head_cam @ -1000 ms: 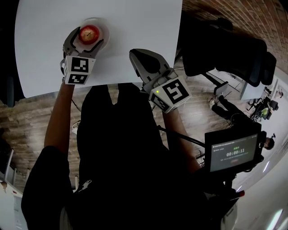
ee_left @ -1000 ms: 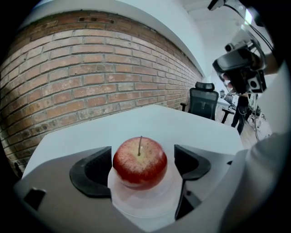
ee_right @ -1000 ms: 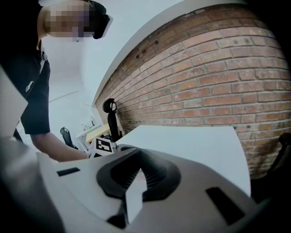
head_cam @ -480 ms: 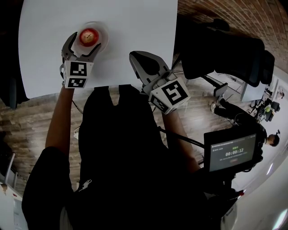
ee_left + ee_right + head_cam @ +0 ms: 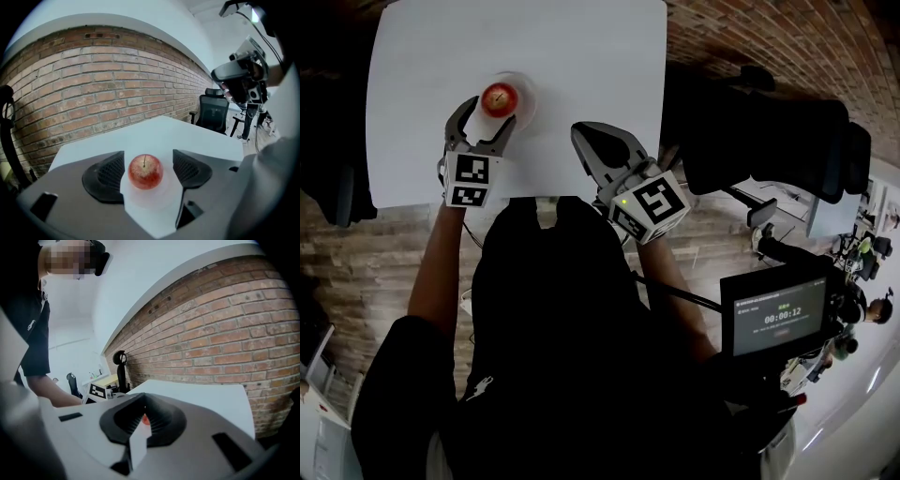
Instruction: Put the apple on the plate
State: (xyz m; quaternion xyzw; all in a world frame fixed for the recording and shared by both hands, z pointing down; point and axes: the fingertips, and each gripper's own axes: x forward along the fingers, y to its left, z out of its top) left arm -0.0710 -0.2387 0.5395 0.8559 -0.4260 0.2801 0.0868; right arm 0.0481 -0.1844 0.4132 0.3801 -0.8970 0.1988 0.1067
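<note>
Apple (image 5: 499, 97), red and stem up, sits on a small pale plate (image 5: 526, 91) towards the left side of the white desk (image 5: 581, 56). The left hand-held gripper (image 5: 491, 117) points at it with its jaws spread and closing. In the left gripper view the fruit shows between the two pads with a gap on either side, touched by neither. The right hand-held gripper (image 5: 144, 404) hangs over the desk's near edge, well apart from the plate, its jaws pressed together on nothing.
</note>
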